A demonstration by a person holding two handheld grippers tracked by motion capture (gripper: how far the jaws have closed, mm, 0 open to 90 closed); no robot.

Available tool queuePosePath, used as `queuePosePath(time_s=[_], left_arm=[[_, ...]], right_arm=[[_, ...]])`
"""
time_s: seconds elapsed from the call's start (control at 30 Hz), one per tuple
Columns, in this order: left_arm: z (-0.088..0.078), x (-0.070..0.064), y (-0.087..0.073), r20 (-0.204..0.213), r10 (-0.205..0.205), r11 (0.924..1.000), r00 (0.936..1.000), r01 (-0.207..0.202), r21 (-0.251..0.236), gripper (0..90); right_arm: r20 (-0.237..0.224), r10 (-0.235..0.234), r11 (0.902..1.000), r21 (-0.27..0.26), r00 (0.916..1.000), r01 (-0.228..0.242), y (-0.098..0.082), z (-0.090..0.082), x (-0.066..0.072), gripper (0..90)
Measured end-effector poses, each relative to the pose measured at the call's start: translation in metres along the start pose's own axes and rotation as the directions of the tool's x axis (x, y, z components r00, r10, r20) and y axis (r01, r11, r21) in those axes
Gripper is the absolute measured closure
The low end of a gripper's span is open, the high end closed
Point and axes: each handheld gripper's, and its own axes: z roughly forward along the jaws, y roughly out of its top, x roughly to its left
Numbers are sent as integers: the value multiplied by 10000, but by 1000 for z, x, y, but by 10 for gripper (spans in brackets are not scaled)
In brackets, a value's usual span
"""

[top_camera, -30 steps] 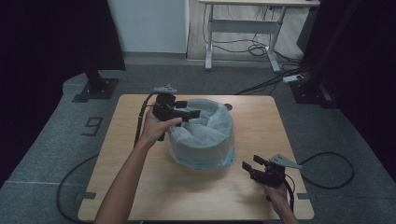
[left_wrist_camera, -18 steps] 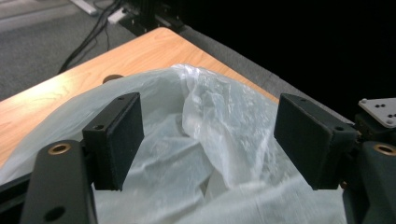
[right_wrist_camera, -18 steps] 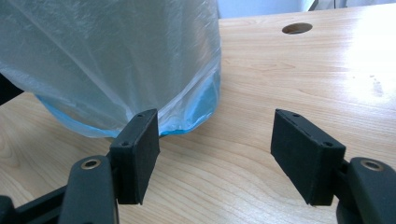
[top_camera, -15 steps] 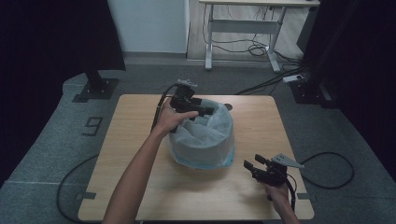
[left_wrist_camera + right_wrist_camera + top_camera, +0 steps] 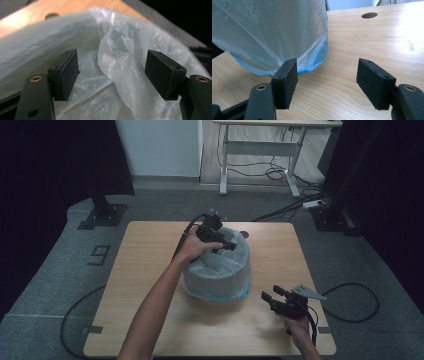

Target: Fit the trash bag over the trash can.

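Right gripper, jaws spread and empty, rests nearest on the table. One upright blue bin, with one plastic liner, stands mid-table, mouth upward. Left gripper hangs over its far rim, jaws spread.

A "9" marks the floor mat.

A: Left gripper: matte black, blocky rectangular pads, brass bushings, small screw holes.
B: Right gripper same; grey triangular plate, black cable trailing at 3 o'clock. Forearms unsleeved.
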Motion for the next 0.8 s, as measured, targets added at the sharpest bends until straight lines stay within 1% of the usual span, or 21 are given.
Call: queuePosePath(time_s=[0.13, 0.23, 0.33, 0.37, 0.43, 0.5, 0.57, 0.67, 0.73, 0.8], left_arm=[[12, 0, 0, -104, 186, 9982, 9998, -180, 573, 276], [20, 0, -1, -291, 266, 9946, 9992, -235, 1007, 277], [27, -1, -1, -476, 344, 9911, 9983, -280, 1303, 276], [28, -1, -1, -525, 333, 9912, 9981, -262, 1296, 274], [26, -2, 0, -607, 327, 9927, 9976, -254, 1176, 272], [19, -3, 1, -655, 309, 9964, 9974, -256, 802, 272], [5, -4, 1, -643, 198, 9995, 9977, -182, 264, 272], [-13, -6, 0, -651, 252, 9996, 9976, -260, -105, 275], [-26, -8, -4, -546, 180, 9990, 9983, -202, -388, 275], [-34, -10, -8, -484, 169, 9985, 9987, -194, -508, 275]], right_arm=[[-5, 3, 10000, 65, 10000, -3, 0, 0, 0, 327], [32, -6, 10000, 82, 10000, 6, -1, 1, -1, 327], [43, -2, 9999, 137, 10000, 2, -1, 2, -1, 327], [51, -32, 9999, 145, 10000, 32, -1, 2, 0, 327], [74, -96, 9998, 161, 9999, 95, -1, 2, 0, 327], [79, -106, 9998, 153, 9999, 105, -1, 1, 0, 327], [96, -80, 9999, 154, 9999, 79, -1, 1, 0, 327], [122, -73, 9998, 159, 9999, 72, -1, 1, -1, 327], [144, -57, 9998, 165, 9999, 55, -1, 2, 0, 327], [135, -70, 9998, 161, 9999, 68, -1, 2, 0, 327]])
